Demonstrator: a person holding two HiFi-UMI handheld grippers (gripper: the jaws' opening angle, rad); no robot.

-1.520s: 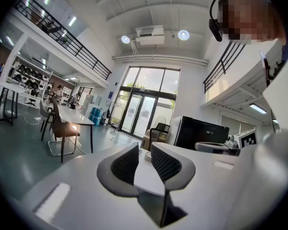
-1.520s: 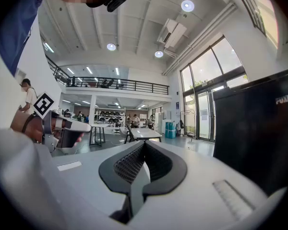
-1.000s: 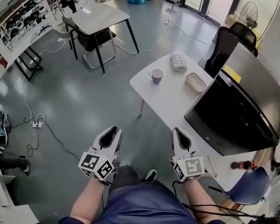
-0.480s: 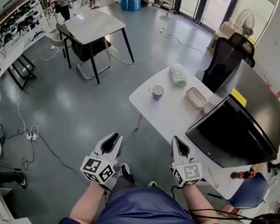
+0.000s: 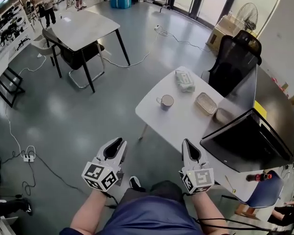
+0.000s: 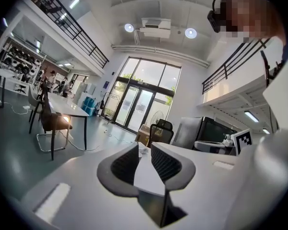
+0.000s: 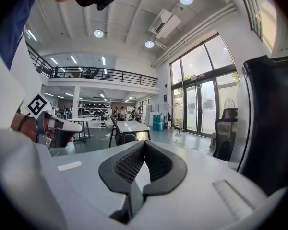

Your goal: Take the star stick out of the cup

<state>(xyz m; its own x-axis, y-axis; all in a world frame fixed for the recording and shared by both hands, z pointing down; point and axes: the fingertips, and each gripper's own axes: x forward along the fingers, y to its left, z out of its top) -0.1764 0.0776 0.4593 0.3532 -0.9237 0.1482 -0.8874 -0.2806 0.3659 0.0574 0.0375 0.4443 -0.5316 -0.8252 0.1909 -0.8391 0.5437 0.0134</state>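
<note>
A purple-grey cup [image 5: 166, 102] stands on the white table [image 5: 159, 116], far ahead of both grippers. At this distance no stick shows in it. A thin gold stick [image 5: 230, 184] lies near the table's near end, to the right of my right gripper. My left gripper [image 5: 115, 148] hangs over the floor, its jaws a little apart and empty, as the left gripper view [image 6: 144, 150] shows. My right gripper [image 5: 188, 146] is at the table's near edge, jaw tips touching and nothing between them, also in the right gripper view [image 7: 144, 145].
On the table are a tissue pack [image 5: 184, 80], a clear box [image 5: 206, 103], a bowl [image 5: 224, 115] and a big black monitor [image 5: 250, 141]. A black chair [image 5: 232, 58] stands behind it. A second table [image 5: 83, 28] with a chair is at far left; cables cross the floor.
The view has moved forward: the white table and the cup sit lower and nearer in frame. Both grippers keep the same pose in front of me.
</note>
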